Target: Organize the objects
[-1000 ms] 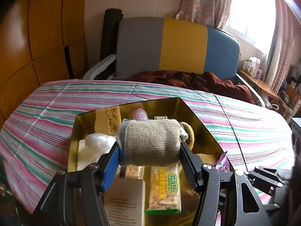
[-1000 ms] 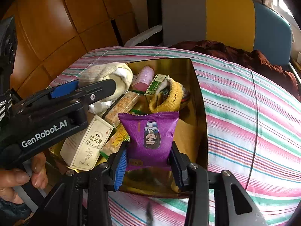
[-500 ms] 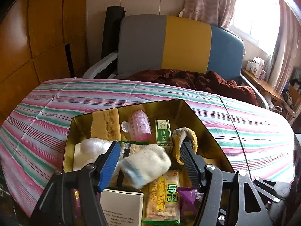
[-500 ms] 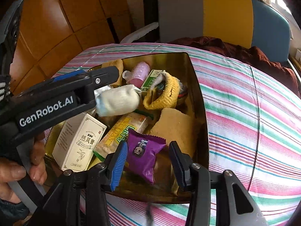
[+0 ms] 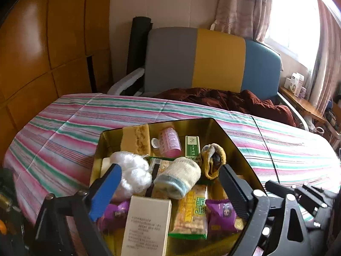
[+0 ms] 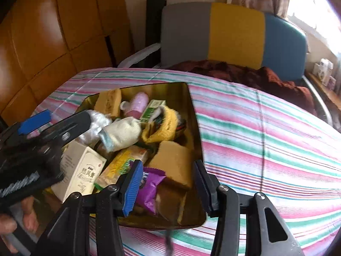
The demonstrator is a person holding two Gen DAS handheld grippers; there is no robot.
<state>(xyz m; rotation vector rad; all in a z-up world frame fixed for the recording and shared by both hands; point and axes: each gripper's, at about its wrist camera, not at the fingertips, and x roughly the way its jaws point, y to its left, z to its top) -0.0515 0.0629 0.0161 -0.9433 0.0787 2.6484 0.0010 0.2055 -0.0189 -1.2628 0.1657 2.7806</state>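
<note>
Gold tin (image 5: 238, 155) sat on a striped bed, crammed w/ snacks, boxes, socks. Left gripper (image 5: 170, 183) jaws had just sprung wide; rolled sock (image 5: 178, 177) lay loose on the heap betw. them. Right gripper (image 6: 168, 183) jaws had just been parting, spread, purple packet (image 6: 149, 186) resting free in the tin betw. them. Risk: sock might roll off the pile & over the rim.

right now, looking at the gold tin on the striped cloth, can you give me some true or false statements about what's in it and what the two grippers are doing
1. The left gripper clamps the rolled cream sock. False: its jaws have just been opening and the sock lies loose in the gold metal tin.
2. The purple snack packet lies inside the tin. True.
3. The right gripper squeezes that packet. False: its jaws have been opening, clear of it.
4. The pink ridged bottle lies near the tin's far end. True.
5. The tin is empty. False: it is crowded.
</note>
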